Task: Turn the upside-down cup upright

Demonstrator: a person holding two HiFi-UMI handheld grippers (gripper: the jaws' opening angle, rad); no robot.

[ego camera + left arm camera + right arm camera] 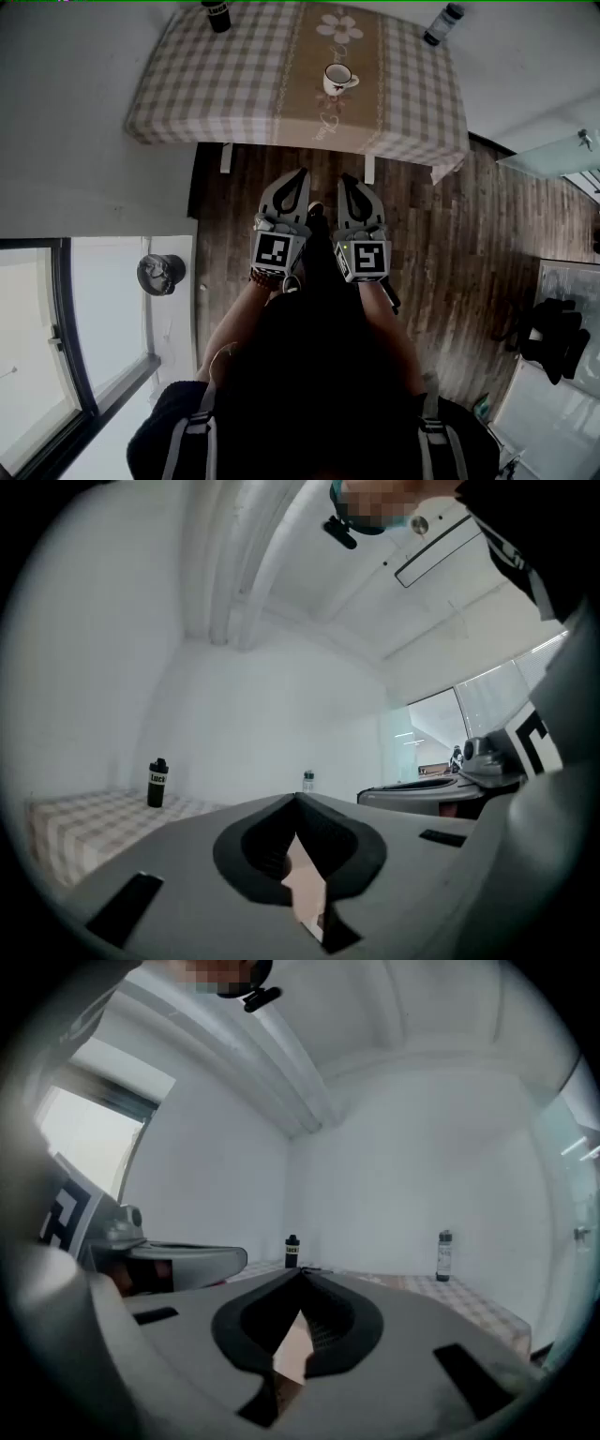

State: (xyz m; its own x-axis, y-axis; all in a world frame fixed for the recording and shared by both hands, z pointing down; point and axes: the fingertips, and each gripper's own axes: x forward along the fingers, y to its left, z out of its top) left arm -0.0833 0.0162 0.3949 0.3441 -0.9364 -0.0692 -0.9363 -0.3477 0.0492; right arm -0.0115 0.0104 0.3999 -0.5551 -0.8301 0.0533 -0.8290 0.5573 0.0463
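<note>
Left gripper (302, 173) and right gripper (345, 178) both clamped shut on nothing, held side by side out in front, pointing level toward the table (178, 94) but well short of it, over the wood floor (441, 234). Same story from each gripper view: tips pressed together, just a sliver of tan showing through the gap behind them. White cup (337, 79) only visible from the head view, sitting on the tan middle strip of the checked cloth, just below the flower print, handle to the right, well apart from both grippers. Too small and too steep an angle to say which end is up. Doesn't show in either gripper view, only grey jaw bodies filling the lower middle. Dark bottle (217, 14) cut off by the top edge from above, seen whole from the grippers; clear bottle (442, 24) at the far right corner. Grey metal thing (161, 274) down on the left, hard to make out.
</note>
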